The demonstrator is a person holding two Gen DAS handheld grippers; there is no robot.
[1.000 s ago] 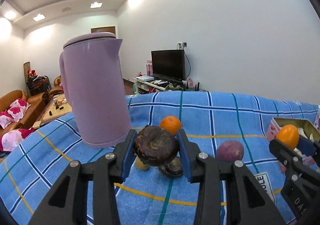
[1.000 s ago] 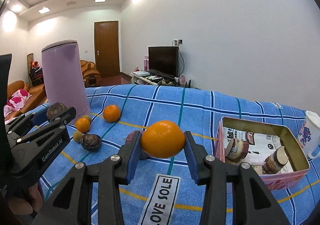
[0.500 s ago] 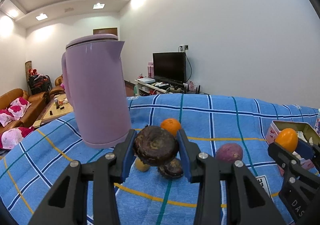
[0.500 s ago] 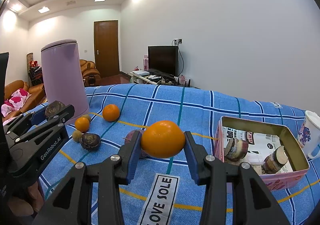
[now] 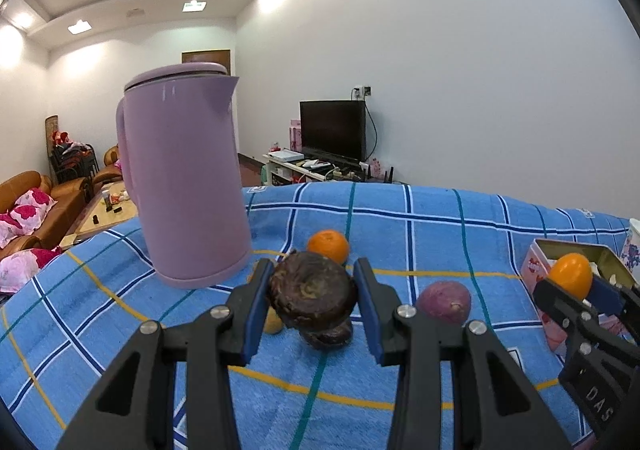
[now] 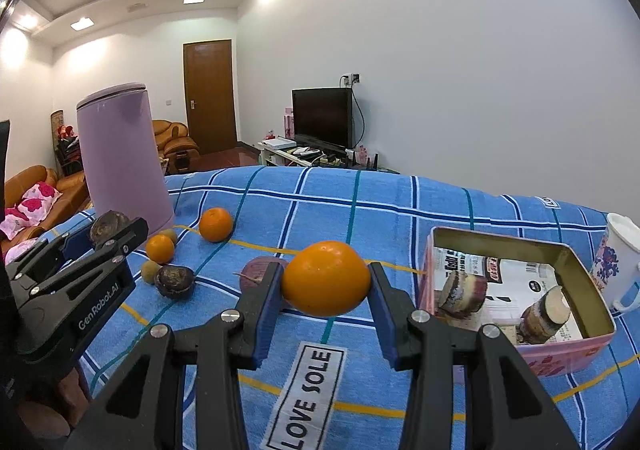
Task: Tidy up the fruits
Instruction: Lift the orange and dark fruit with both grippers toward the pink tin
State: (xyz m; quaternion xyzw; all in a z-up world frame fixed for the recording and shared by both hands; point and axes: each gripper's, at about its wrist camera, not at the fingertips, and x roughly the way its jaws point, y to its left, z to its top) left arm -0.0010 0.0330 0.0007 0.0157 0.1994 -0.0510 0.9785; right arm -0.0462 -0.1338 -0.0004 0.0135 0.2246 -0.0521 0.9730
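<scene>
My left gripper [image 5: 313, 292] is shut on a dark wrinkled passion fruit [image 5: 312, 290], held above the blue checked cloth [image 5: 400, 234]. My right gripper [image 6: 326, 286] is shut on an orange [image 6: 326, 284], held above the cloth to the left of a pink tin box [image 6: 560, 354]. The tin holds two cut fruit pieces [image 6: 460, 294]. On the cloth lie an orange [image 6: 216, 223], a smaller orange [image 6: 160, 248], a dark passion fruit [image 6: 174, 281], a purple passion fruit [image 5: 443, 301] and small yellowish fruits [image 6: 150, 272].
A tall lilac kettle [image 5: 184, 177] stands at the left of the cloth. A white floral mug [image 6: 618, 262] stands right of the tin. A "LOVE SOLE" label [image 6: 306, 394] is sewn on the cloth near the front. Sofas and a TV lie beyond.
The left gripper has risen and drawn back slightly with the passion fruit. The right gripper holds its orange almost still.
</scene>
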